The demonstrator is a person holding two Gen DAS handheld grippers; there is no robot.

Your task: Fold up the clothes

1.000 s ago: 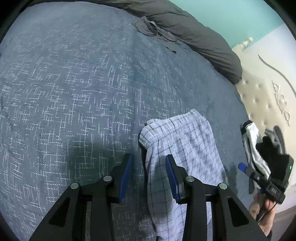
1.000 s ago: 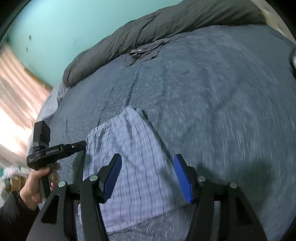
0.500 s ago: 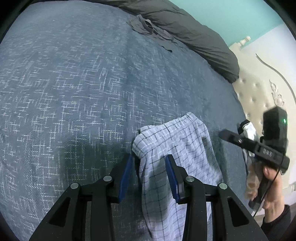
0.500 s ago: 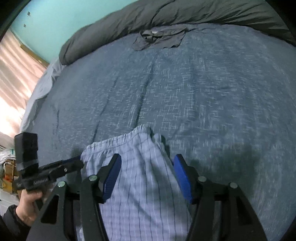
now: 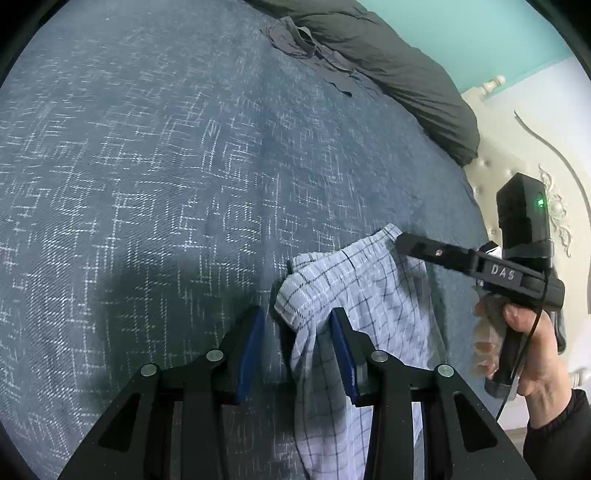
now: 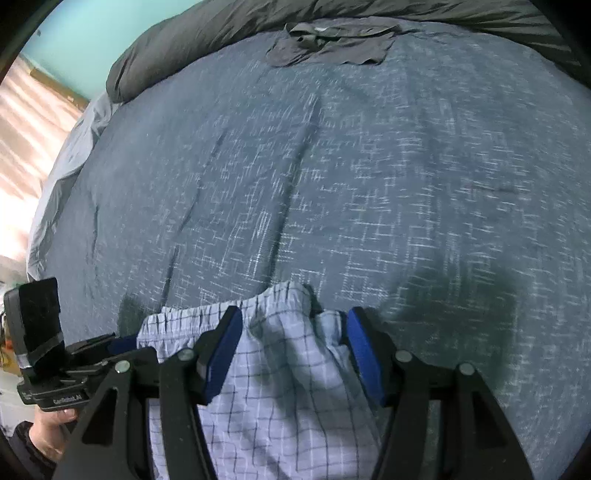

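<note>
A blue bedspread (image 5: 155, 177) with a pale crosshatch weave fills most of both views. Along its far edge lies a long dark grey duvet (image 5: 402, 70), bunched into a roll. A dark grey garment (image 6: 332, 40) lies crumpled on the bedspread just beside that roll, well apart from the grippers. A cream tufted headboard (image 5: 517, 155) rises at the right of the left wrist view, under a teal wall (image 5: 480, 29).

The checked shorts (image 5: 369, 295), pale blue with dark lines, lie at the near edge of the bedspread, the waistband end bunched up and the rest trailing toward the cameras.

The left gripper (image 5: 295, 328) hangs over the left corner of the shorts. Its 2 blue pads stand apart, and a fold of cloth rises between them, against the right pad; whether the pads press on it I cannot tell.

The right gripper (image 6: 293, 339) points steeply down over the shorts (image 6: 280, 387), its jaws spread wide with the cloth between them and a gap at each pad, so nothing is grasped. A hand (image 5: 532, 354) in a dark sleeve holds its handle.
</note>
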